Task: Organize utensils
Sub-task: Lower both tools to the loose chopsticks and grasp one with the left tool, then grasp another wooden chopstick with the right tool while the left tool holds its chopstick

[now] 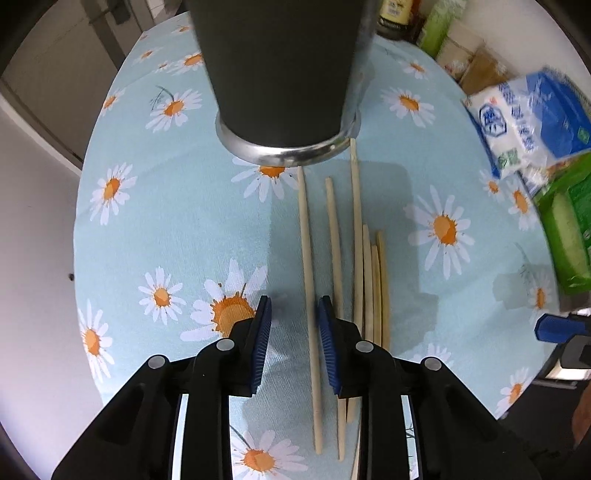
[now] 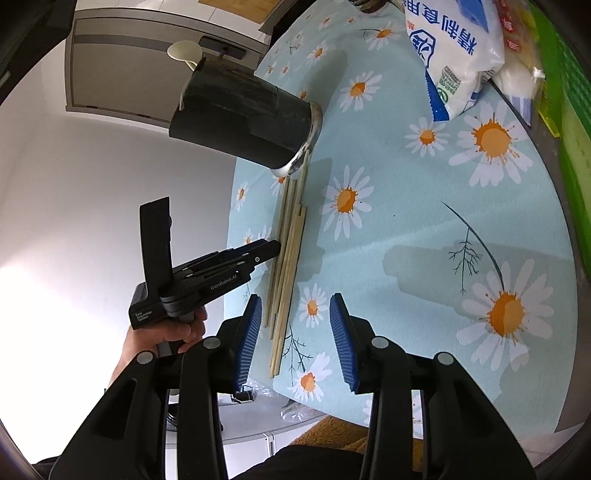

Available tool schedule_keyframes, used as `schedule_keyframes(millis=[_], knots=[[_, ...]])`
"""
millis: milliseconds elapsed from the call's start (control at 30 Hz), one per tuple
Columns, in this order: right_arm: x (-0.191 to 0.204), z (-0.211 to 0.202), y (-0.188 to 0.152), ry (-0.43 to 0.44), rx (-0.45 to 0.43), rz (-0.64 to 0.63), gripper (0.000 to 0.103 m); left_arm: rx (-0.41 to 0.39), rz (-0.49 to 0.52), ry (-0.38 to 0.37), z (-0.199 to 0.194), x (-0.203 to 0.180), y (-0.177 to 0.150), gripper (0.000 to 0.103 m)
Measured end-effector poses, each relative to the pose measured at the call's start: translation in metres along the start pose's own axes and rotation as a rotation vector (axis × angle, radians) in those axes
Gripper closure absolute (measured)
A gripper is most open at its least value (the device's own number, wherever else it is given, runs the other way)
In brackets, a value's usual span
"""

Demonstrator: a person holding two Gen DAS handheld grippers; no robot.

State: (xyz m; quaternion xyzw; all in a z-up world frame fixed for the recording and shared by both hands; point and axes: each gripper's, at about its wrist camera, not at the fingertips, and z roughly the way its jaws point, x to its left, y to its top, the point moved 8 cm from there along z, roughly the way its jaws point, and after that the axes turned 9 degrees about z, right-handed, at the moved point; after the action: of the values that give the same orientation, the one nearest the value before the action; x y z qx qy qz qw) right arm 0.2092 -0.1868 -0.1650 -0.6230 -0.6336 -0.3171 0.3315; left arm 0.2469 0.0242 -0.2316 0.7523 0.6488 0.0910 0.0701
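Observation:
Several wooden chopsticks (image 1: 334,254) lie side by side on the daisy tablecloth (image 1: 155,206), pointing at a dark utensil cup (image 1: 280,74) with a metal base. My left gripper (image 1: 293,314) is open low over the near ends, with the leftmost chopstick (image 1: 308,280) between its blue pads. In the right wrist view the chopsticks (image 2: 286,266) lie left of my right gripper (image 2: 295,314), which is open and empty above the cloth. The cup (image 2: 247,118) holds a pale spoon (image 2: 183,51). The left gripper (image 2: 207,277) shows there over the chopsticks.
A white and blue salt bag (image 1: 517,118) and green packages (image 1: 565,221) sit at the table's right side, with boxes and a jar (image 1: 395,14) behind. The table edge runs along the left. The salt bag (image 2: 454,55) also shows in the right wrist view.

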Motion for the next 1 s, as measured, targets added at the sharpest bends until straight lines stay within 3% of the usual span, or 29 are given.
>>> schedule_keyframes(millis=[67, 233, 300, 533, 900, 1000], knots=[[0.003, 0.005, 0.002, -0.018, 0.001, 0.002, 0.063, 0.016, -0.009, -0.009, 0.001, 0.001, 0.002, 0.079], [0.012, 0.024, 0.007, -0.069, 0.021, 0.015, 0.063, 0.026, -0.016, -0.013, 0.005, 0.007, 0.009, 0.097], [0.013, 0.03, 0.008, -0.088, 0.03, 0.031, 0.063, 0.021, -0.028, -0.036, 0.005, 0.012, 0.009, 0.099], [0.021, 0.064, 0.011, -0.199, 0.121, 0.069, 0.063, -0.021, -0.053, -0.184, 0.001, 0.022, 0.001, 0.099], [0.023, 0.101, 0.021, -0.443, 0.139, 0.114, 0.063, -0.145, -0.029, -0.33, -0.029, 0.039, -0.027, 0.099], [0.022, 0.105, 0.025, -0.521, 0.108, 0.116, 0.075, -0.162, -0.033, -0.357, -0.035, 0.051, -0.033, 0.099]])
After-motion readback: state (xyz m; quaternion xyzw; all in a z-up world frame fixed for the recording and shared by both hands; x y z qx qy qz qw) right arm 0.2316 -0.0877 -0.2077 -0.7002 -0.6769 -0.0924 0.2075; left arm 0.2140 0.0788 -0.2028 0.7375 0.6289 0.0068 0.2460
